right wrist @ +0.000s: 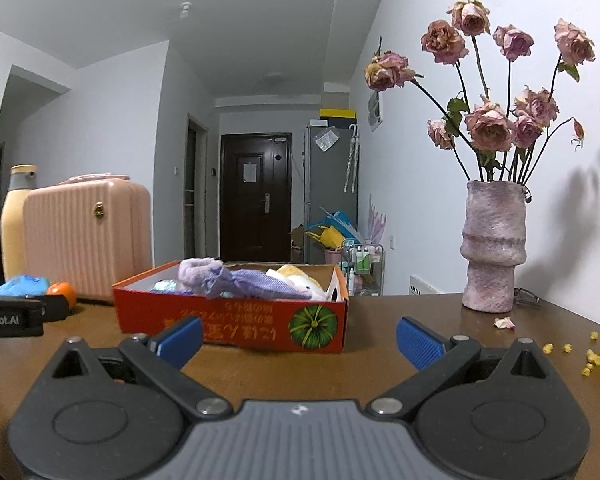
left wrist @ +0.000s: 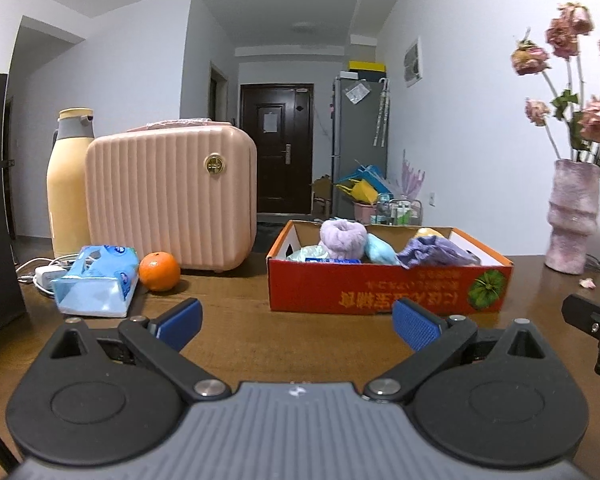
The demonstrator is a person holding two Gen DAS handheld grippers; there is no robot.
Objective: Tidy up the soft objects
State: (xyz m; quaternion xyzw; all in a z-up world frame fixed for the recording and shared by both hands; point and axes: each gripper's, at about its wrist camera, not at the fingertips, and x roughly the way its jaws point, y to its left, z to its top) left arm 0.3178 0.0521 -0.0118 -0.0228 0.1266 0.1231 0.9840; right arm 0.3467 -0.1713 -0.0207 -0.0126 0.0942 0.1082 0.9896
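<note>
Box [right wrist: 236, 320] print inverted; left tool [right wrist: 8, 318] reads "Robot.AI"

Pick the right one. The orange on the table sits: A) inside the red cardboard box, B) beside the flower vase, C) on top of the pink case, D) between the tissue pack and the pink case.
D: in the left wrist view the orange rests on the table, with the tissue pack on one side and the pink case just behind it, outside the red box.

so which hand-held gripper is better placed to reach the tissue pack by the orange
Left, probably. The left hand-held gripper is open, with the crumpled light-blue tissue pack lying close ahead to its left. From the right hand-held gripper, it lies far off, past the left one.
</note>
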